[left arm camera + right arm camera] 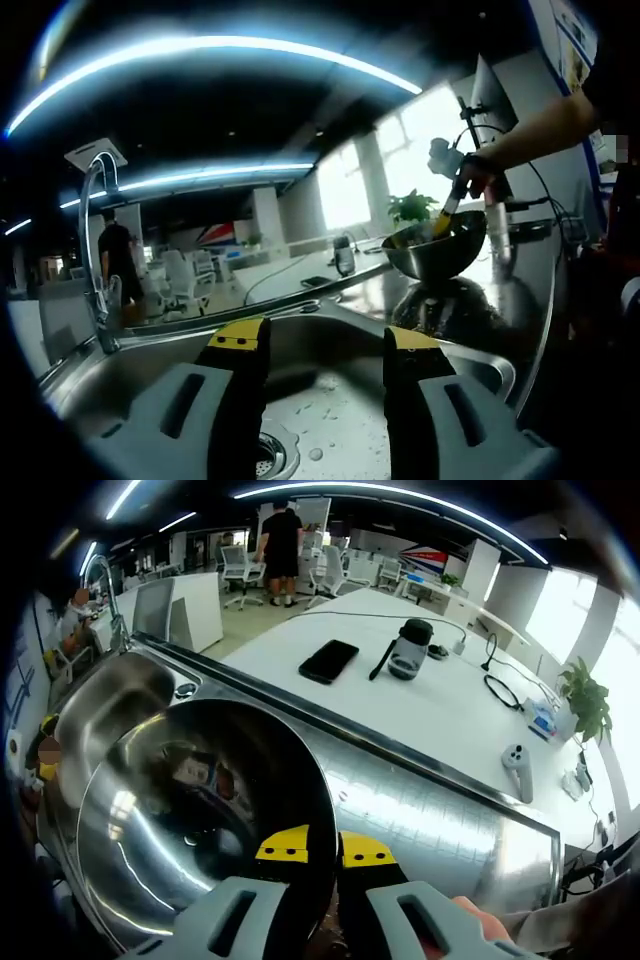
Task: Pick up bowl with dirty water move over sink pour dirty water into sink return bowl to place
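My right gripper fingers pinch the bowl rim, carrying it toward the sink; left gripper fingers spread, empty.

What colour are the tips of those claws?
Yellow on the left gripper, clearest in the left gripper view.

- The left gripper view was pretty dim overall, with the bright windows blown out to white and everything in front of them backlit.
- Long ceiling light strips bent into glowing arcs from the fisheye, smeared near the edge.
- The right gripper view was brighter and sharper in the middle.
- The shiny round steel bowl threw back warped reflections and a few hot glare spots.
- The white tabletop was evenly lit, with soft shadows only.
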Motion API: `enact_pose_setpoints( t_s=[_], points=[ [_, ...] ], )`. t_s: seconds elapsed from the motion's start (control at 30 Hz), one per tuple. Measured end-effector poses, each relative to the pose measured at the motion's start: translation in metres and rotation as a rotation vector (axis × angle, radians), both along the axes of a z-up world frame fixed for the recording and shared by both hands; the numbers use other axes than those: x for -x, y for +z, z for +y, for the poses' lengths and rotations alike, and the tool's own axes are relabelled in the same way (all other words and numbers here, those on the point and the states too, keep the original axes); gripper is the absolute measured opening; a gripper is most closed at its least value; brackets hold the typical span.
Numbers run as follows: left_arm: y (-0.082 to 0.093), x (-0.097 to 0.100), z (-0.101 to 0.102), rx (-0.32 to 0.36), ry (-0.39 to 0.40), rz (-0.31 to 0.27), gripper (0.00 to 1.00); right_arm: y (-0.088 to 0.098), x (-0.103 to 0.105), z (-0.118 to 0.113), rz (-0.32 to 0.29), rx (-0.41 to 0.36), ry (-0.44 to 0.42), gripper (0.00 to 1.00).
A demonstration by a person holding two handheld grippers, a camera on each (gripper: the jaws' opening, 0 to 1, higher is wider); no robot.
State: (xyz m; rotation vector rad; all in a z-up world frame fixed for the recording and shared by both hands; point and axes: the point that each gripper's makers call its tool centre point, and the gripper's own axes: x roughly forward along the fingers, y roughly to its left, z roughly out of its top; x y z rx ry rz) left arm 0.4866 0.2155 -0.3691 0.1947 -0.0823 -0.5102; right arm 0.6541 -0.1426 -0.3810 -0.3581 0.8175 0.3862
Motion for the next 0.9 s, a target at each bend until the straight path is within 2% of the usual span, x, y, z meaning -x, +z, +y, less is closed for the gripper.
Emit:
enact_pose_setpoints(
  t_s=[0.73, 0.9],
  points=[
    [0.0029, 0.0000, 0.0003, 0.028, -0.002, 0.000, 0.44, -0.0078, -0.0004, -0.0060, -0.026, -0.013, 0.018, 0.06],
    [0.0028, -0.0004, 0.0006, 0.028, -0.001, 0.000, 0.44, -0.0071, 0.0015, -0.0053, -0.041, 0.014, 0.048, 0.06]
  ],
)
